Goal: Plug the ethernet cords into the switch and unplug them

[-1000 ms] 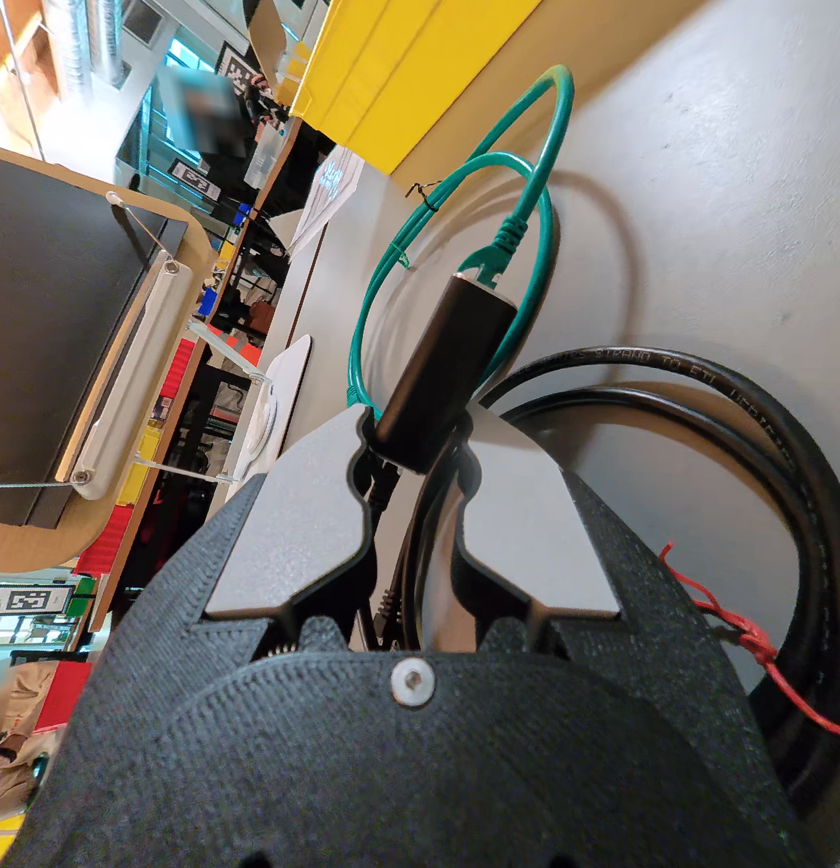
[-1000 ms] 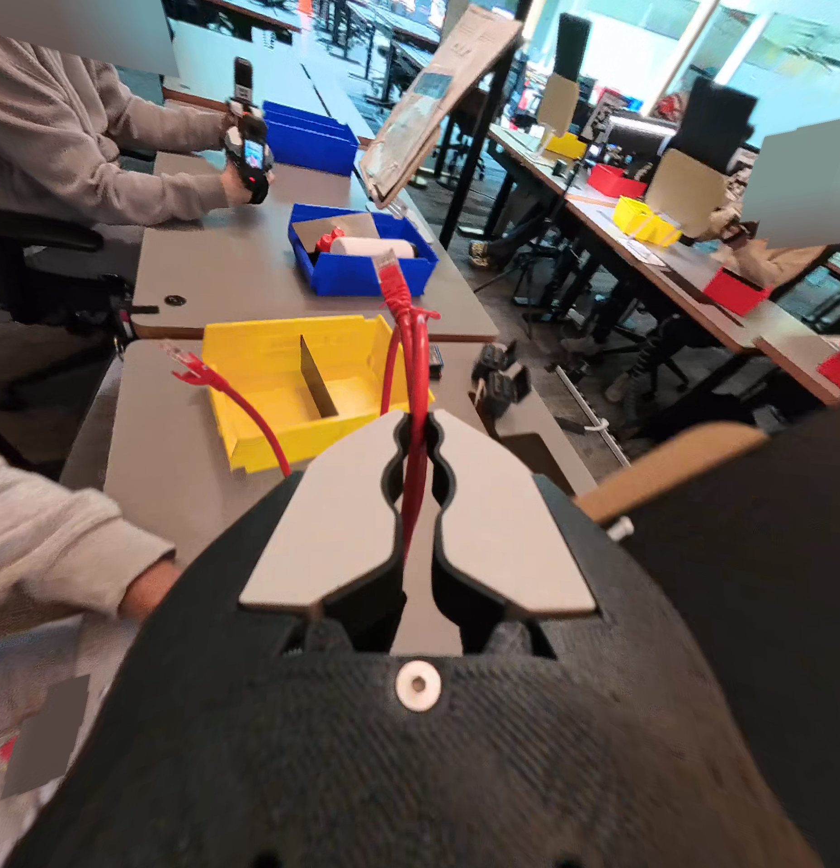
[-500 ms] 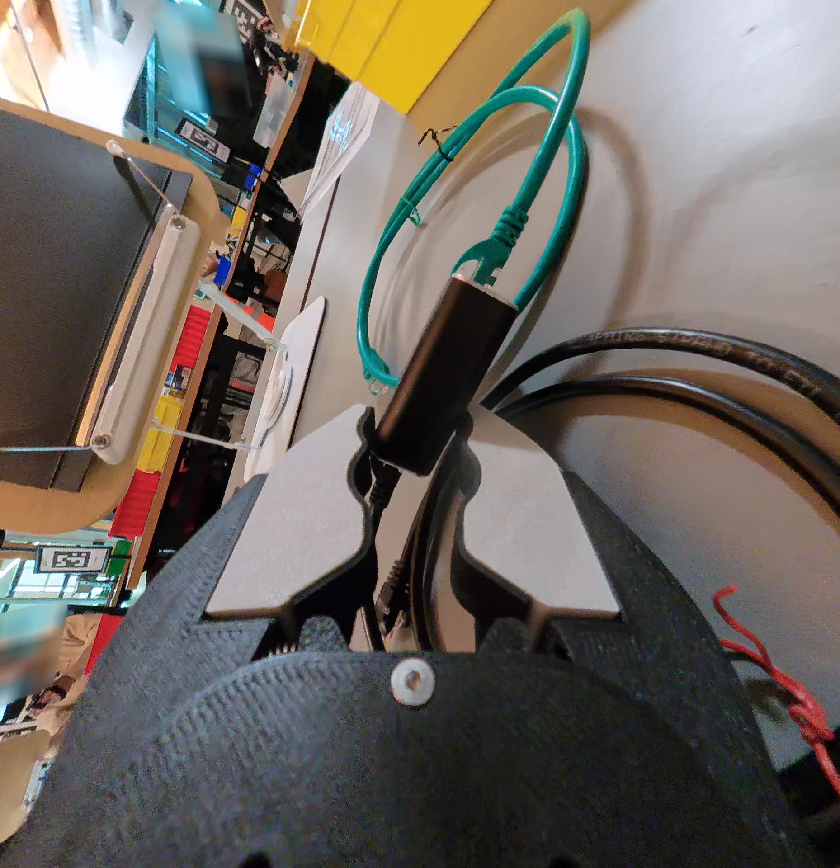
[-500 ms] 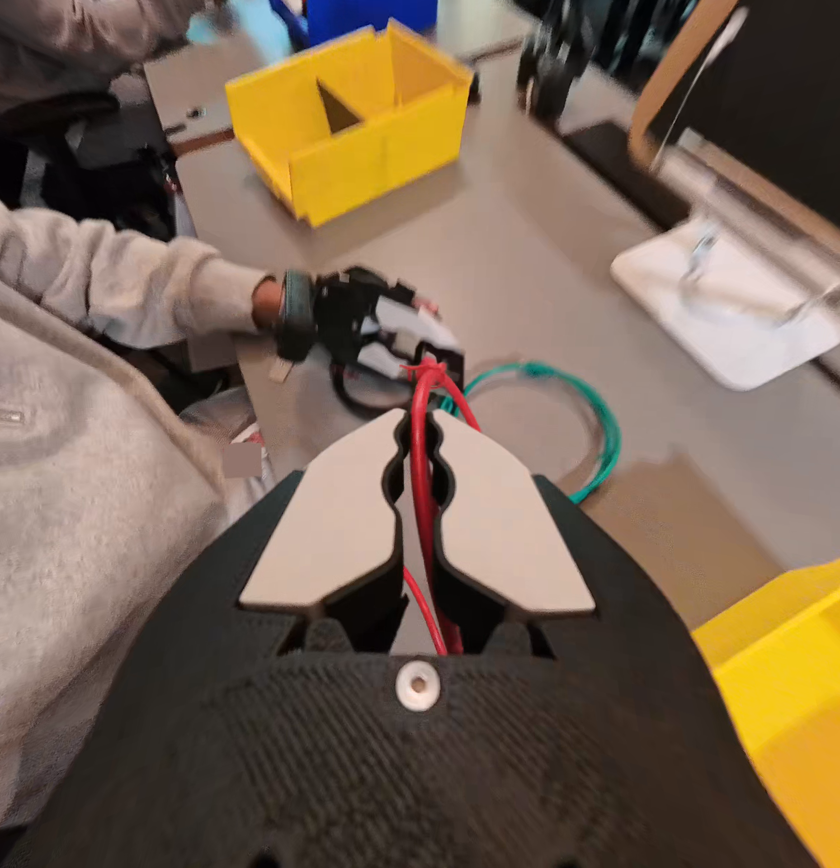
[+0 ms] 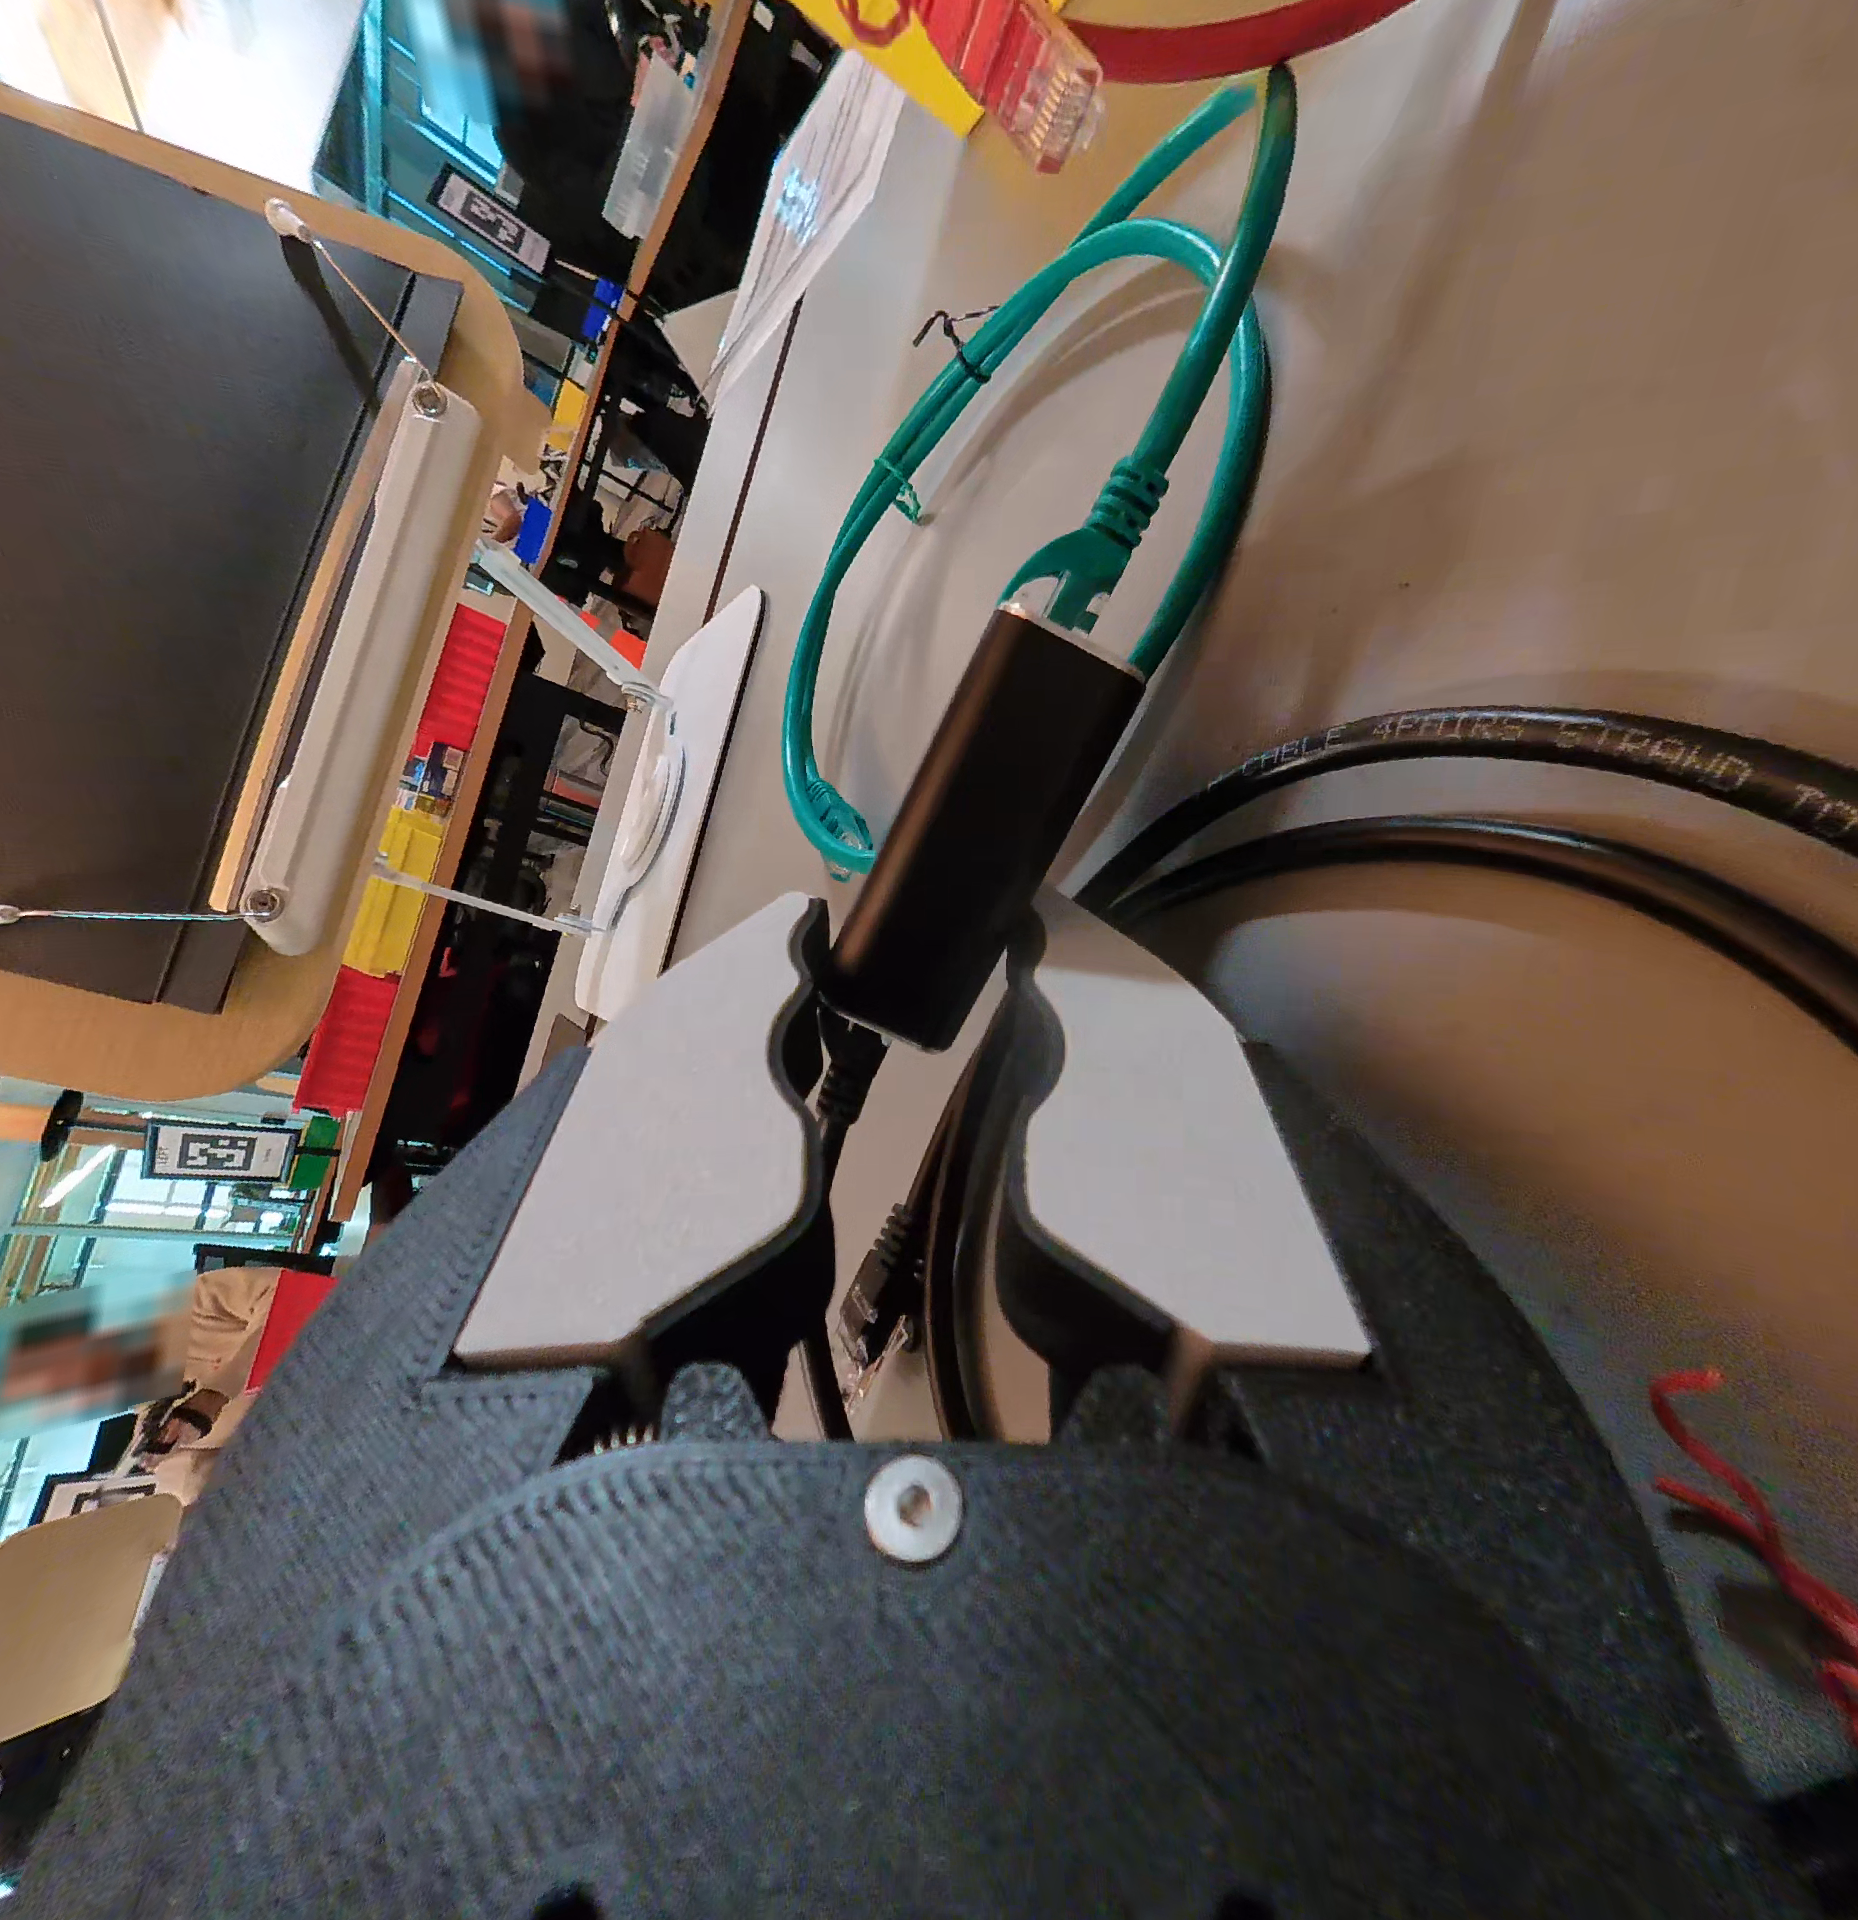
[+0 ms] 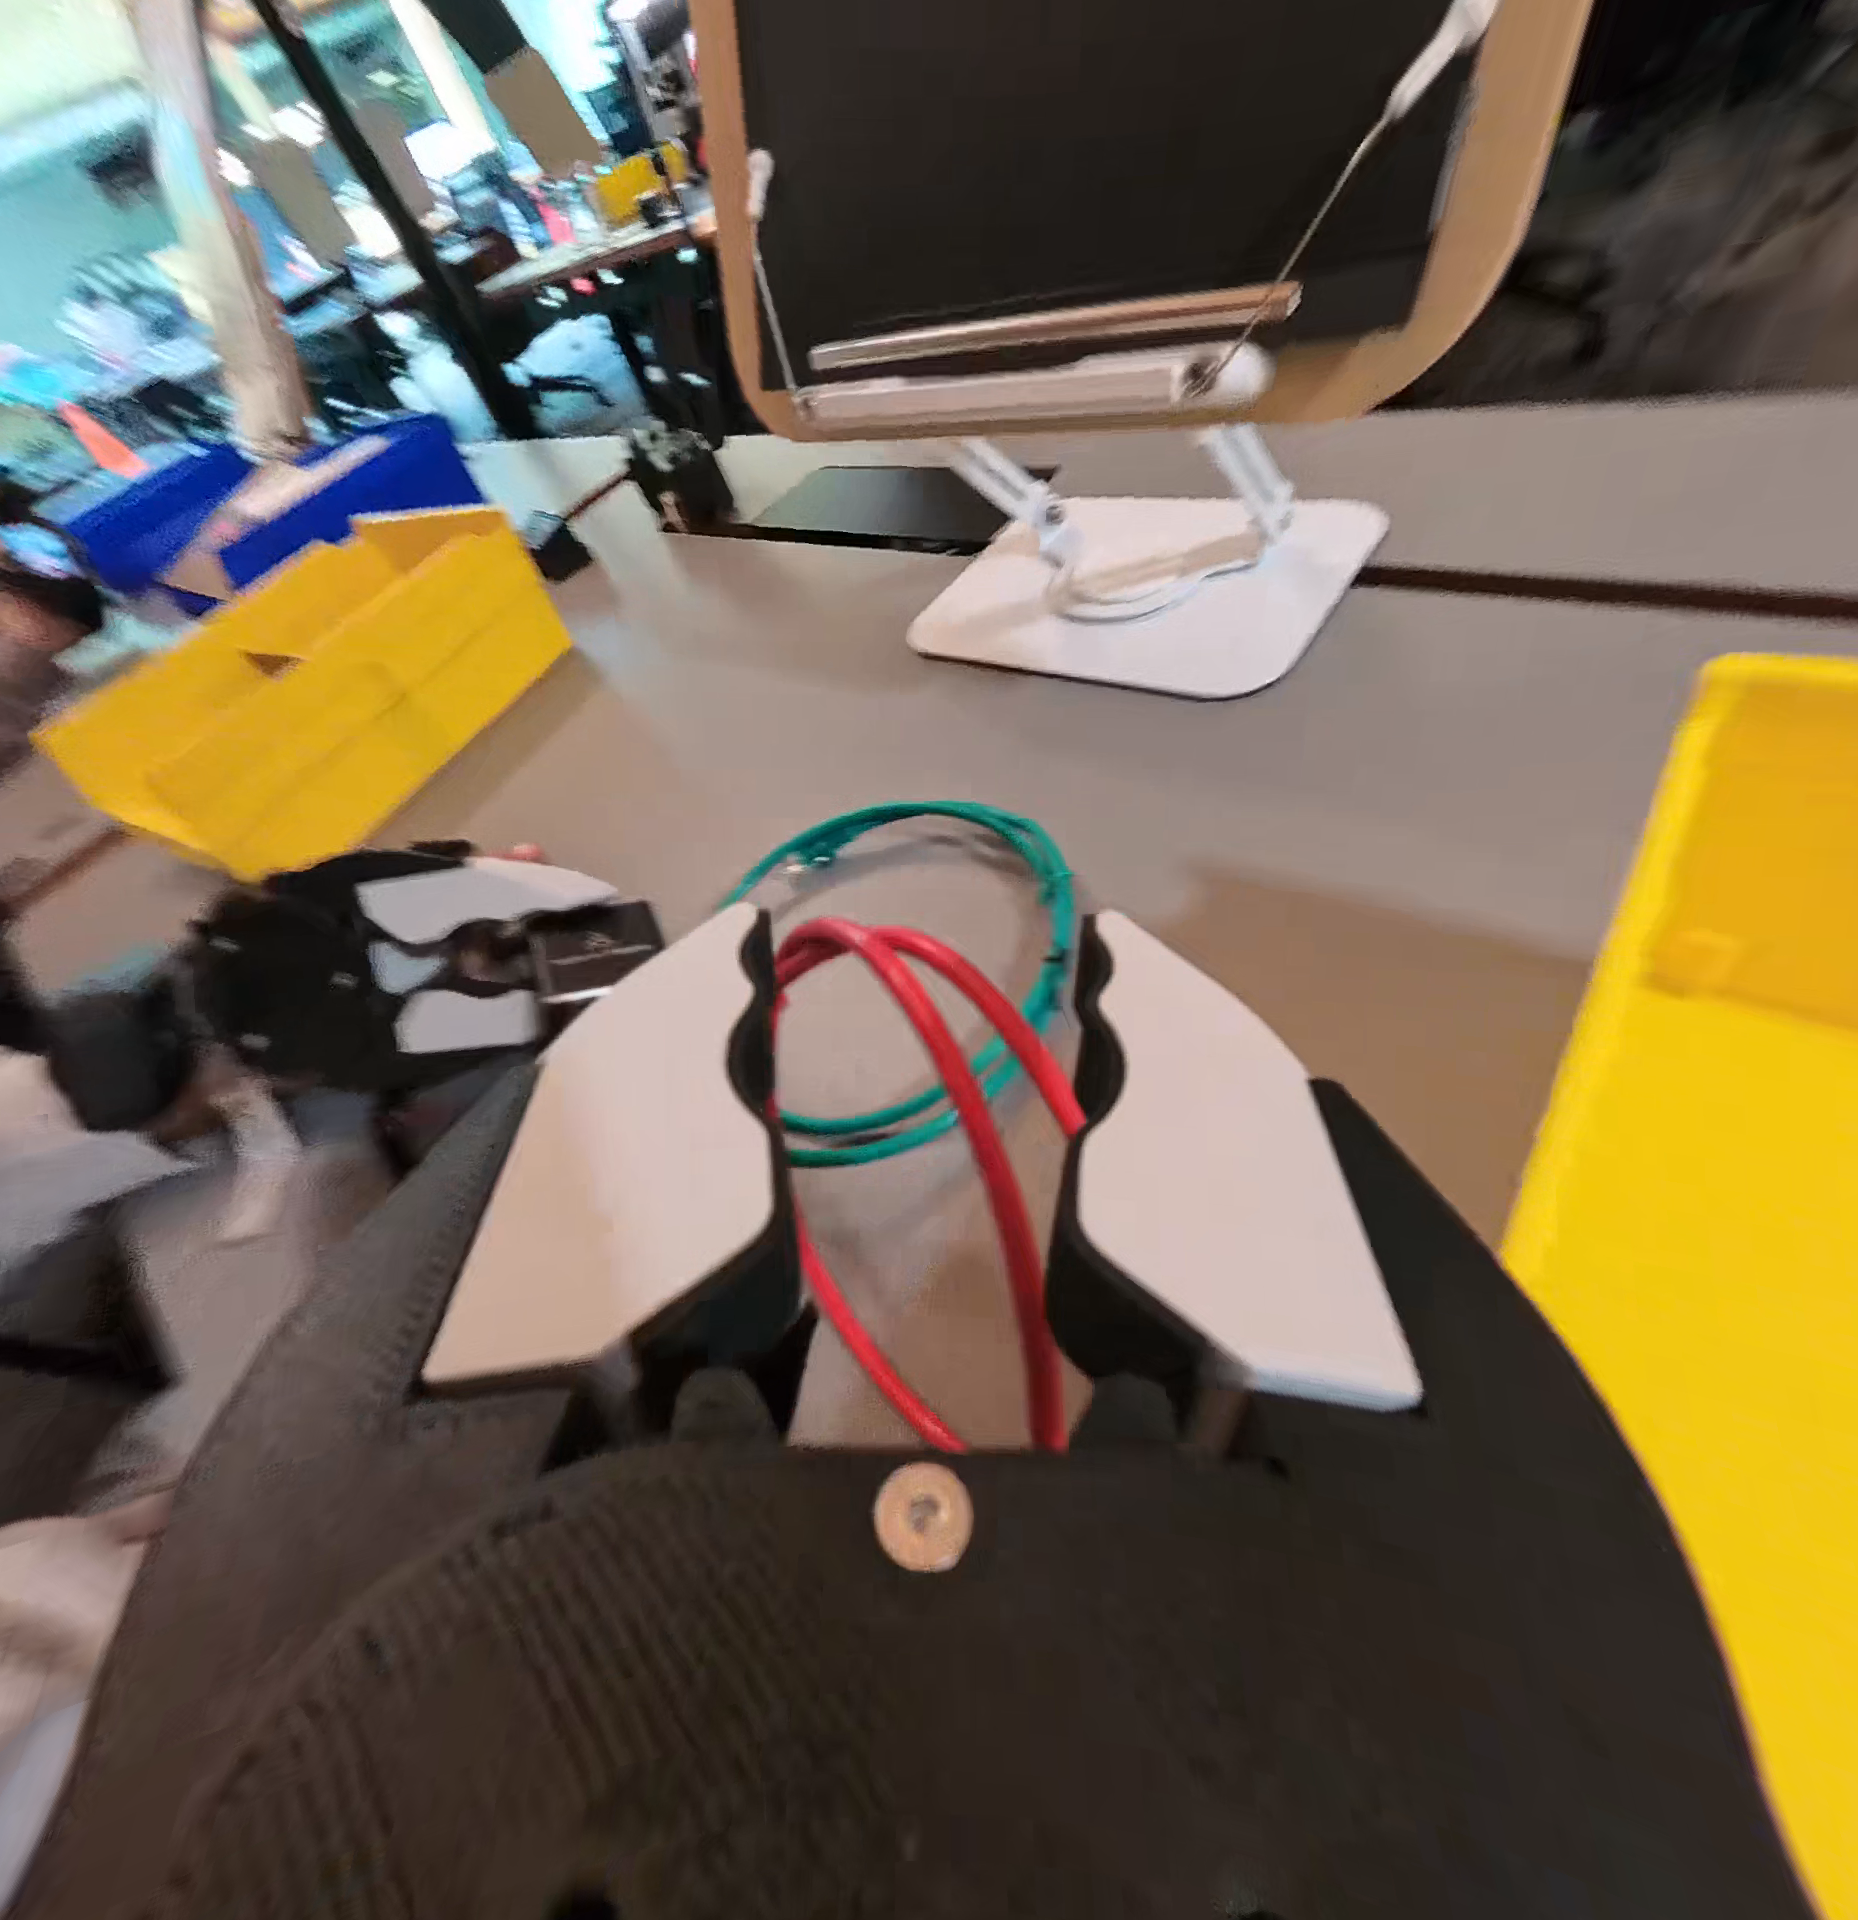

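My left gripper [image 5: 914, 925] is shut on the near end of a small black switch [image 5: 977, 821], held just above the table. A green ethernet cord [image 5: 1101, 530] is plugged into its far end and coils on the table. A loose black plug [image 5: 873, 1320] lies between my left fingers. A red cord's plug [image 5: 1029, 94] hangs at the top of the left wrist view. My right gripper [image 6: 925, 925] is open, with loops of the red cord [image 6: 966, 1101] lying loose between its fingers. The left gripper [image 6: 457, 977] with the switch [image 6: 592, 951] is to its left.
A thick black cable [image 5: 1527, 748] with a red twist tie [image 5: 1787, 1558] coils at the right of the left wrist view. Yellow bins stand at the left [image 6: 312, 675] and right [image 6: 1735, 1143]. A screen on a white stand [image 6: 1164, 613] stands behind on the grey table [image 6: 800, 675].
My right gripper swung down over the table towards the left gripper and opened, so the red cord now lies loose between its fingers. The red plug came into the left wrist view. The left gripper keeps its hold.
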`<state>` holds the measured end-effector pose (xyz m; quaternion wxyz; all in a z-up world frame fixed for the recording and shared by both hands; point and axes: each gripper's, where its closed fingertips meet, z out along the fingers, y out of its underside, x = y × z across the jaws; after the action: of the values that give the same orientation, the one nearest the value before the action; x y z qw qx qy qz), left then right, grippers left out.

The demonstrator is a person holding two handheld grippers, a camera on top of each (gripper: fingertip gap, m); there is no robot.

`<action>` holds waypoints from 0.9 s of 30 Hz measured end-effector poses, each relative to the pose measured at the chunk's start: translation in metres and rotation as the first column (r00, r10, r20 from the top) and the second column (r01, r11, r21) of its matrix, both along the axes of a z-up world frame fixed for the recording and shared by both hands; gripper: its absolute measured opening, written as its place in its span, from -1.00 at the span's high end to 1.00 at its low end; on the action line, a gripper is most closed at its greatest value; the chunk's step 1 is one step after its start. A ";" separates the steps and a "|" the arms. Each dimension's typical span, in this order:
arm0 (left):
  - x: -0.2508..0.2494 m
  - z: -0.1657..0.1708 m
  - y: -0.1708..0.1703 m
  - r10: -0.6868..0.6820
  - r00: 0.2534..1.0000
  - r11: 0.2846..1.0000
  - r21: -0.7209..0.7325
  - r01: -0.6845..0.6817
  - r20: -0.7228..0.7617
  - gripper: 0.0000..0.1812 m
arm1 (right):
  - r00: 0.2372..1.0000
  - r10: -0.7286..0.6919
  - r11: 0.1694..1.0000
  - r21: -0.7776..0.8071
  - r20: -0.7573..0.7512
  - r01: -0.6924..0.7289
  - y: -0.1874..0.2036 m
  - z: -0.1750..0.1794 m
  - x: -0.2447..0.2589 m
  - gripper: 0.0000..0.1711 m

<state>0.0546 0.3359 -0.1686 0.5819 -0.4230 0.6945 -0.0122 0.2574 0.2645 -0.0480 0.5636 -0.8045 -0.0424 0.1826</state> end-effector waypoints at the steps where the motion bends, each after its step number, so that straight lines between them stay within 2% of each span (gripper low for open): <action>1: 0.000 0.000 0.000 0.000 1.000 1.000 0.000 0.000 0.000 0.64 | 0.994 -0.063 0.997 0.041 0.090 0.059 -0.003 0.001 0.006 0.25; 3: 0.000 0.000 0.000 -0.001 1.000 1.000 -0.002 0.001 0.000 0.64 | 0.933 -0.218 0.972 0.152 0.286 0.180 -0.011 0.005 0.016 0.19; 5: -0.001 0.000 0.000 -0.001 1.000 1.000 -0.002 0.001 0.000 0.64 | 0.845 -0.296 0.944 0.269 0.445 0.189 -0.018 0.013 0.009 0.12; 7: -0.001 0.000 0.000 0.000 1.000 1.000 -0.003 0.000 0.000 0.64 | 0.779 -0.306 0.934 0.330 0.547 0.135 -0.024 0.016 -0.008 0.12; 9: -0.001 0.000 -0.001 -0.001 1.000 1.000 -0.001 0.001 -0.001 0.64 | 0.762 -0.234 0.945 0.325 0.604 0.033 -0.026 0.008 -0.034 0.26; 10: -0.002 0.000 -0.001 -0.001 1.000 1.000 -0.002 0.001 0.000 0.64 | 0.766 -0.186 0.955 0.296 0.616 -0.006 -0.025 -0.001 -0.045 0.33; 12: -0.002 0.000 -0.001 -0.001 1.000 1.000 -0.003 0.001 -0.001 0.64 | 0.790 -0.099 0.978 0.207 0.605 -0.036 -0.021 -0.024 -0.059 0.33; 16: -0.003 0.001 -0.002 -0.004 1.000 1.000 0.000 0.004 -0.001 0.64 | 0.874 0.056 0.998 -0.003 0.483 -0.062 -0.014 -0.076 -0.070 0.40; 19: -0.004 0.001 -0.003 -0.008 1.000 1.000 0.000 0.008 -0.001 0.64 | 0.882 0.139 0.984 -0.161 0.449 -0.073 -0.013 -0.109 -0.073 0.48; 20: -0.004 0.001 -0.003 -0.008 1.000 1.000 0.000 0.008 -0.001 0.64 | 0.876 0.151 0.980 -0.185 0.459 -0.072 -0.012 -0.115 -0.072 0.56; 22: -0.005 0.001 -0.004 -0.011 1.000 1.000 -0.002 0.011 -0.001 0.64 | 0.872 0.174 0.978 -0.182 0.457 -0.100 -0.012 -0.114 -0.075 0.90; 25: -0.005 0.002 -0.005 -0.017 1.000 1.000 -0.001 0.017 0.000 0.64 | 0.887 0.114 0.993 -0.036 0.448 -0.110 -0.009 -0.084 -0.080 0.93; 27: -0.005 0.002 -0.006 -0.020 1.000 1.000 -0.001 0.020 0.000 0.64 | 0.863 0.108 0.985 0.067 0.494 -0.162 -0.012 -0.063 -0.092 0.93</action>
<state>0.0493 0.3296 -0.1667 0.5814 -0.4164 0.6988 -0.0184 0.1650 0.2527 -0.1114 0.5622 -0.7885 -0.2491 0.0101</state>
